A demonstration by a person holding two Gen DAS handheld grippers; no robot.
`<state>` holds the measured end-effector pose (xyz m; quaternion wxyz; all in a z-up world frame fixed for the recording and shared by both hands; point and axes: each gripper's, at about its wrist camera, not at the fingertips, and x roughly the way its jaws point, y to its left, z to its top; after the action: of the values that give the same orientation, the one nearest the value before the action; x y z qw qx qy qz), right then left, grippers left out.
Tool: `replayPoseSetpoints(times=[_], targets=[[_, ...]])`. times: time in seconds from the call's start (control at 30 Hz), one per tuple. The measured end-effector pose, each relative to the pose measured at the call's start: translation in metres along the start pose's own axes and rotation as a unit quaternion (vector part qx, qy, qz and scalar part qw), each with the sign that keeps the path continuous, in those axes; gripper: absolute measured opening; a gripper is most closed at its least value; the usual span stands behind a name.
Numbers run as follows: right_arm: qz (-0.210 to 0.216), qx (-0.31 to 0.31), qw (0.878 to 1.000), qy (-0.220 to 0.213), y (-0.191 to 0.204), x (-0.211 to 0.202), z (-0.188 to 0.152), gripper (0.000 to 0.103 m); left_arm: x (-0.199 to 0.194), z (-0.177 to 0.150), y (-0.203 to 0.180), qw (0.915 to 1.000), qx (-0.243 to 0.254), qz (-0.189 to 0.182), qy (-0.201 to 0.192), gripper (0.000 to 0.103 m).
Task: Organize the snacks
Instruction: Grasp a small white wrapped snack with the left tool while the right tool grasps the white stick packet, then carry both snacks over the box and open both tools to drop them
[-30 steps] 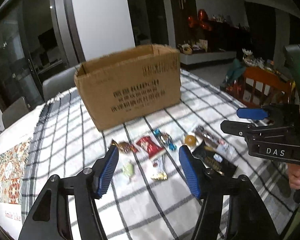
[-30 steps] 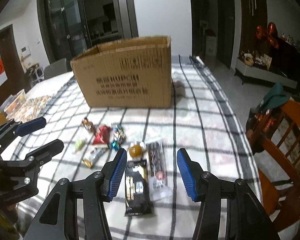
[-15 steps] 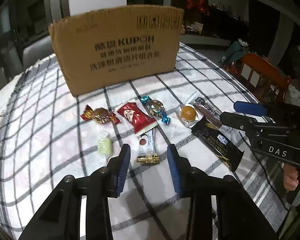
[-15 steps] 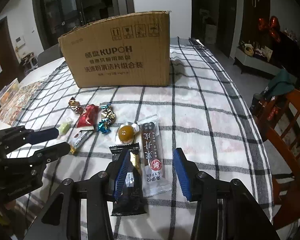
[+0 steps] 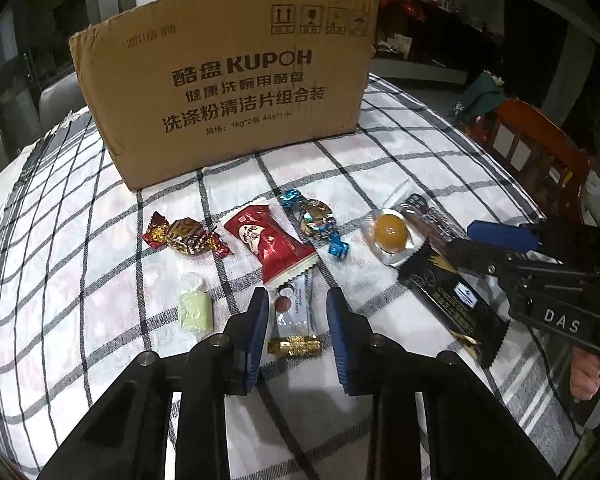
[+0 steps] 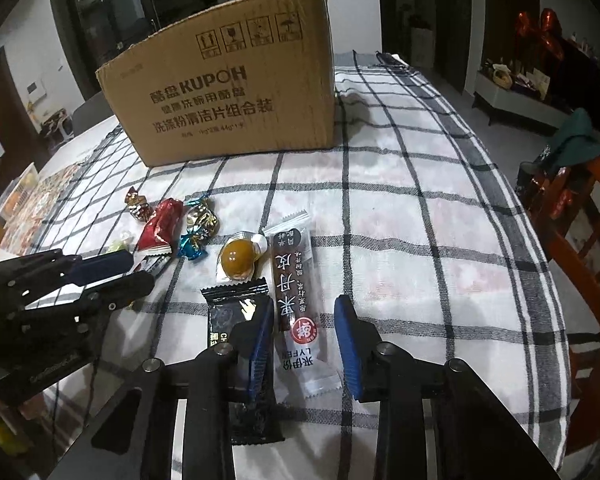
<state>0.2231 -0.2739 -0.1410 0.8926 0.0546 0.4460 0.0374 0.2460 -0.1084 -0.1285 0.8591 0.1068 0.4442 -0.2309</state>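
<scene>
Both grippers have dropped closer to the counter [image 5: 380,168] since a moment ago, jaws narrower yet still released. Behind the snacks stands the cardboard box [image 5: 224,84] — its inside is hidden. The right gripper [image 6: 304,340] straddles the long clear-wrapped bar [image 6: 296,308], covering part of the black packet [image 6: 228,312]; the left gripper [image 5: 296,328] straddles the small white-and-gold stick [image 5: 294,312] — its print unreadable.

Snacks [image 5: 268,246] in a row before the box [image 5: 224,84] on the tablecloth [image 5: 400,168]
</scene>
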Motion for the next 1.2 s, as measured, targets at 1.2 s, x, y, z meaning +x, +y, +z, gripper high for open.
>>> replayPoseSetpoints(times=[1.2], targets=[[0.042,-0.004,0.996,-0.080,0.021,-0.070,0.019,0.021,-0.079,0.012,-0.005,0.9974,-0.018,-0.004,-0.069,0.020]])
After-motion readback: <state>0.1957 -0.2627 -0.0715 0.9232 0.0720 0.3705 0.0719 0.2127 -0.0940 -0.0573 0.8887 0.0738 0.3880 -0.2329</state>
